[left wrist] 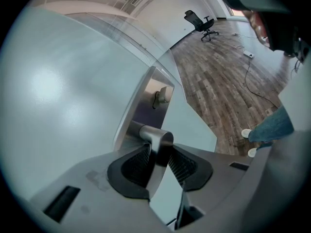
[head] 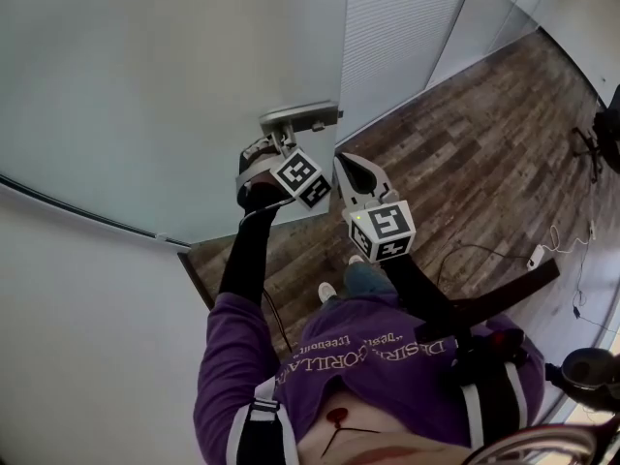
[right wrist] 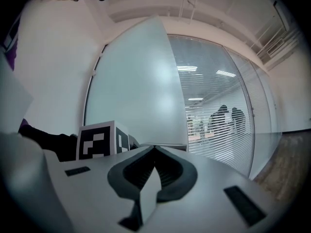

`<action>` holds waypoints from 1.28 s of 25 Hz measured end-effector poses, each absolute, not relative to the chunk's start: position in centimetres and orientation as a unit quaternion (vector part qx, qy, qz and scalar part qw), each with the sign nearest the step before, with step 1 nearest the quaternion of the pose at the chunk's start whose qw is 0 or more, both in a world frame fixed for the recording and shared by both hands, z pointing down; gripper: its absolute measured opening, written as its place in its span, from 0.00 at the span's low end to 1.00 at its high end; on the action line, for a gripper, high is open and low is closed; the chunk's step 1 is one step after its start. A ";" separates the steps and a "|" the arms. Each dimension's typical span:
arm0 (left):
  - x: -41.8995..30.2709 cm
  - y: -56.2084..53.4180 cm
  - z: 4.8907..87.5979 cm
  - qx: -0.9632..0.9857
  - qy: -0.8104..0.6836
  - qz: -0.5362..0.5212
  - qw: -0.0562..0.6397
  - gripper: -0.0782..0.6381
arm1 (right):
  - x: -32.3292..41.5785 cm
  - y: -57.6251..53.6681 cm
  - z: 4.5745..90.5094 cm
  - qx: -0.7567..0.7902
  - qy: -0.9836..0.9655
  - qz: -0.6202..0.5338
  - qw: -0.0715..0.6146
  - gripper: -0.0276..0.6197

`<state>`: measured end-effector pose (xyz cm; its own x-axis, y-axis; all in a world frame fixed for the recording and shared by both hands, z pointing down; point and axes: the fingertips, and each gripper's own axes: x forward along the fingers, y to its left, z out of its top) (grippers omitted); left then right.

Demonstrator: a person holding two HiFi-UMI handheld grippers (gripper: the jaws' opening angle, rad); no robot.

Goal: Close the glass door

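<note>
Steel door handle [left wrist: 156, 134] clamped in left gripper [left wrist: 158, 154], right gripper [right wrist: 154, 150] clenched empty, shirt [head: 387, 361] print illegible.

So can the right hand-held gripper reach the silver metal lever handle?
Probably not: the left hand-held gripper is clamped on the silver metal lever handle, and the right hand-held gripper is shut beside it.

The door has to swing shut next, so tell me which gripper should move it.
Left. The left gripper has the door handle between its jaws, pads on both sides, so it can likely move the glass door. The right gripper is shut, empty and away from the handle.
</note>
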<state>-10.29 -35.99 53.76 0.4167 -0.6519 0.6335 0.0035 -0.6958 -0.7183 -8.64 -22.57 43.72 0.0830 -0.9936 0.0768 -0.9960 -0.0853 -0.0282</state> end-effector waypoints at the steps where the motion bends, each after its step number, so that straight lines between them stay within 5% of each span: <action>1: -10.1 -36.1 53.7 -0.774 0.210 -0.497 0.330 0.27 | -8.5 -22.7 43.7 0.735 -0.677 0.037 0.015 0.03; 32: -6.2 -43.0 53.0 -0.757 0.258 -0.525 0.291 0.27 | -0.5 -30.4 42.7 0.673 -0.738 0.046 0.004 0.03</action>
<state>-6.16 -42.99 53.01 0.3157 -0.6958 0.6451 -0.0852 -0.6979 -0.7111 -0.45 -30.38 42.70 -0.0950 -0.9931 0.0688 -0.9939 0.0907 -0.0623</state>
